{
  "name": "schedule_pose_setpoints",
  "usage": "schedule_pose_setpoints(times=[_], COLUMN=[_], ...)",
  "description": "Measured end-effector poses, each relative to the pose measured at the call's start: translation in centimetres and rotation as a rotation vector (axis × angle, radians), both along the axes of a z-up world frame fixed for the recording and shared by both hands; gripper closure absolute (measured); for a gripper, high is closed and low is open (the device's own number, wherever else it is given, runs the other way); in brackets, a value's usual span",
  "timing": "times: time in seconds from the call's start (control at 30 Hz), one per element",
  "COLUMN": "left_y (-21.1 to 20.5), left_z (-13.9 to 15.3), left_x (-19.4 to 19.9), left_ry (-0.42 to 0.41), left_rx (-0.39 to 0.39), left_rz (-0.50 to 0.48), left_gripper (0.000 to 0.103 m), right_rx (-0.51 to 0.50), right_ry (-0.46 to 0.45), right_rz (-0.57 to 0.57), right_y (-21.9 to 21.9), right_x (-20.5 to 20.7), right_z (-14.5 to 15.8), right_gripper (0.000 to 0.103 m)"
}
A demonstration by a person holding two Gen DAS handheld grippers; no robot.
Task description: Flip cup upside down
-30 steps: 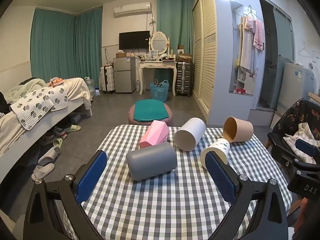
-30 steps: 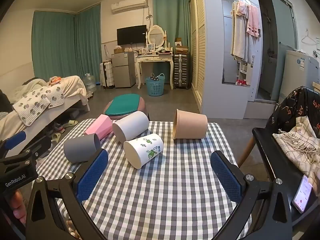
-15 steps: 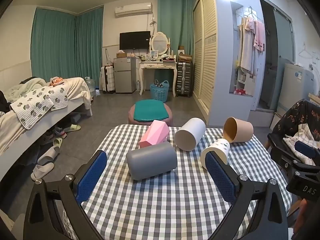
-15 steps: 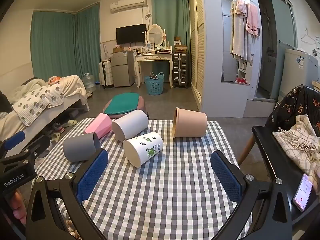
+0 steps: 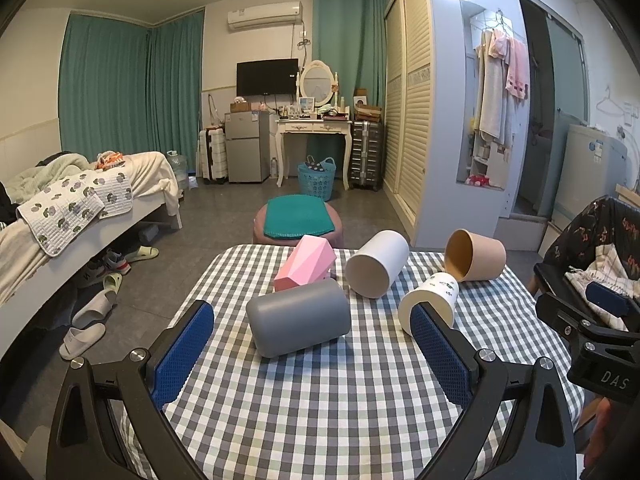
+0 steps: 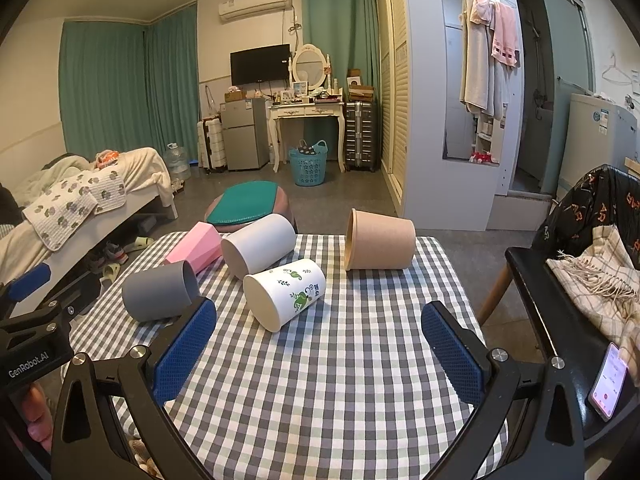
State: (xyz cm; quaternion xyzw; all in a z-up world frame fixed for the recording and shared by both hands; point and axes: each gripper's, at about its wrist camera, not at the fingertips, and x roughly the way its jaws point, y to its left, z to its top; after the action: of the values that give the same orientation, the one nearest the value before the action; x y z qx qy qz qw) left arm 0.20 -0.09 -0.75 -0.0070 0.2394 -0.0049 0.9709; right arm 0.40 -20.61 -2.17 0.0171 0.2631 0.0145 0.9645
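Several cups lie on their sides on the checked tablecloth (image 5: 320,400): a grey cup (image 5: 298,322) (image 6: 160,290), a pink faceted cup (image 5: 306,262) (image 6: 196,248), a plain white cup (image 5: 376,268) (image 6: 258,250), a white cup with green leaf print (image 5: 430,304) (image 6: 284,292) and a tan cup (image 5: 476,256) (image 6: 380,240). My left gripper (image 5: 312,354) is open and empty, just short of the grey cup. My right gripper (image 6: 320,350) is open and empty, just short of the leaf-print cup.
A black chair with a blanket (image 6: 592,280) and a phone (image 6: 608,380) stands right of the table. A round stool with a green cushion (image 5: 298,222) sits beyond the far edge. A bed (image 5: 60,216) is on the left.
Both grippers have crept slightly forward towards the cups. The cups have not moved.
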Motion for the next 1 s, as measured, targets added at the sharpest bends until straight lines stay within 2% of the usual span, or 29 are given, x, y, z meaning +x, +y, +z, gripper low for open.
schedule_pose_setpoints(times=[1.0], left_y=[-0.17], left_z=[-0.37], left_x=[0.55], left_ry=[0.000], left_rx=[-0.002], left_rz=[-0.009], left_gripper=[0.001], right_rx=[-0.005], right_ry=[0.004], right_rz=[0.008], right_y=[0.09], right_x=[0.31], right_z=[-0.14], right_gripper=[0.000])
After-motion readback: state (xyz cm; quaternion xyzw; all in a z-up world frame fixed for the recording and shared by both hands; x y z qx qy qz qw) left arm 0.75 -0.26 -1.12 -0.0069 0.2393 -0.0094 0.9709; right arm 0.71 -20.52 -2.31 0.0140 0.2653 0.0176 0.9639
